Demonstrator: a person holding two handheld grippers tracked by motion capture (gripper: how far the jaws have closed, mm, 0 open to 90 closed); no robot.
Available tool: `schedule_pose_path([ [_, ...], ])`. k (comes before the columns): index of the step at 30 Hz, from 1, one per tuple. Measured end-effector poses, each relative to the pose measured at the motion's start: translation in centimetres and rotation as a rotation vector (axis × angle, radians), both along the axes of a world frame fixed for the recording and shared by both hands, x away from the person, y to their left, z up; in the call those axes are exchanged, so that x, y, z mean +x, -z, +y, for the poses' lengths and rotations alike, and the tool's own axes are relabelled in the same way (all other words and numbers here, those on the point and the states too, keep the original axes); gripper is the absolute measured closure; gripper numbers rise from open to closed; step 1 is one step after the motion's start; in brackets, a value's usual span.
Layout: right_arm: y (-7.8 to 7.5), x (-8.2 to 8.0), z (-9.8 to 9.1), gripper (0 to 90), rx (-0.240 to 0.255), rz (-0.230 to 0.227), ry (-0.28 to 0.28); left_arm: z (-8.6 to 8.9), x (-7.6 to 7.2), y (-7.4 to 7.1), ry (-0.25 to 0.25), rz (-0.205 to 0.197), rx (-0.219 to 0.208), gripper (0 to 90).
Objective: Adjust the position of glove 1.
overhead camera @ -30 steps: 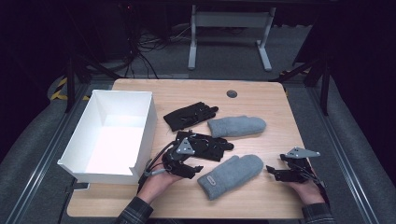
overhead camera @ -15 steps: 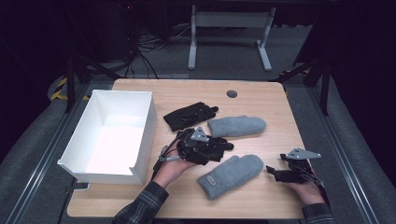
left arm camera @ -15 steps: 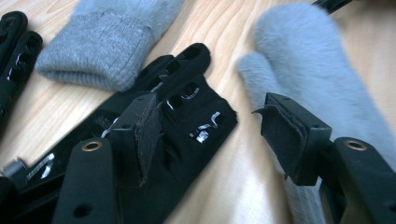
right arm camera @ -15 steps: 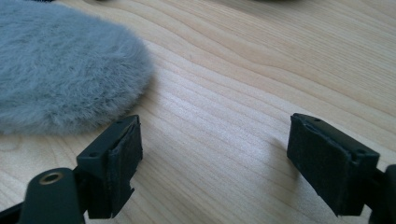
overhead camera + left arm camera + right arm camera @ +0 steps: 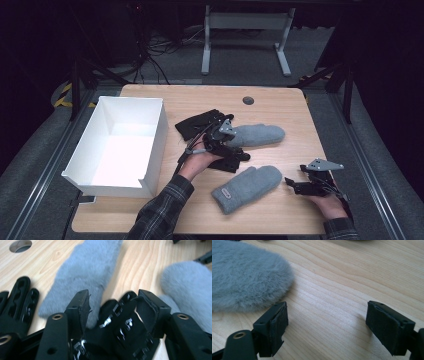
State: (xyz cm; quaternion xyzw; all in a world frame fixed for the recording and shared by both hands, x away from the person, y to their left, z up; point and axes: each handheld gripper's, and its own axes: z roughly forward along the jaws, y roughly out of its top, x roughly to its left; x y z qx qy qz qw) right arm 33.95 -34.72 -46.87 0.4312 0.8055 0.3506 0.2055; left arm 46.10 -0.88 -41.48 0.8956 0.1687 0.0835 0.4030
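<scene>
Pale wood tabletop (image 5: 280, 107) carries an open white rectangular box (image 5: 155, 130) at its left and two pairs of gloves spread across the middle. Compared with a second ago, the left gripper (image 5: 226, 142) has travelled from the near edge up toward the centre, and its jaws have just been closing. In the left gripper view, the black glove with glossy grip print (image 5: 120, 327) now sits between them, its fabric bunched against both pads. Whether the pads truly pinch it or merely bracket it is hard to say, as the contact is partly hidden. That glove lies at mid-table, just near of the far fluffy grey mitten (image 5: 257, 134) and right of the box. The second black glove (image 5: 197, 122) rests farther off, and the near grey mitten (image 5: 247, 187) lies toward the front edge. The right gripper (image 5: 295, 184) rests with jaws spread wide over bare wood, beside that mitten's tip and holding nothing. Judging by this, a pickup of the black glove is under way, likely bound for the box.
</scene>
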Motion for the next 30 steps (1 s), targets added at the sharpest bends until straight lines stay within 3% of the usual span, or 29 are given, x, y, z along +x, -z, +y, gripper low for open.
schedule_pose_path([
  [2,0.0,0.0,0.0,18.2,0.0,0.0,0.0,-0.5,0.6,0.2,-0.001,-0.003,-0.016,47.0],
  [11,0.0,0.0,0.0,18.3,0.0,0.001,0.0,-4.1,2.9,1.0,0.046,-0.011,-0.013,50.4],
  [15,0.0,0.0,0.0,18.3,0.0,0.001,0.0,-5.1,3.4,1.6,0.048,-0.018,0.016,51.7],
  [24,0.0,0.0,0.0,18.3,0.002,0.002,0.0,-5.8,4.6,3.1,0.041,0.03,0.069,58.6],
  [30,0.0,0.0,0.0,18.3,0.002,0.001,-0.001,-6.0,4.6,3.6,0.035,0.013,0.104,71.8],
])
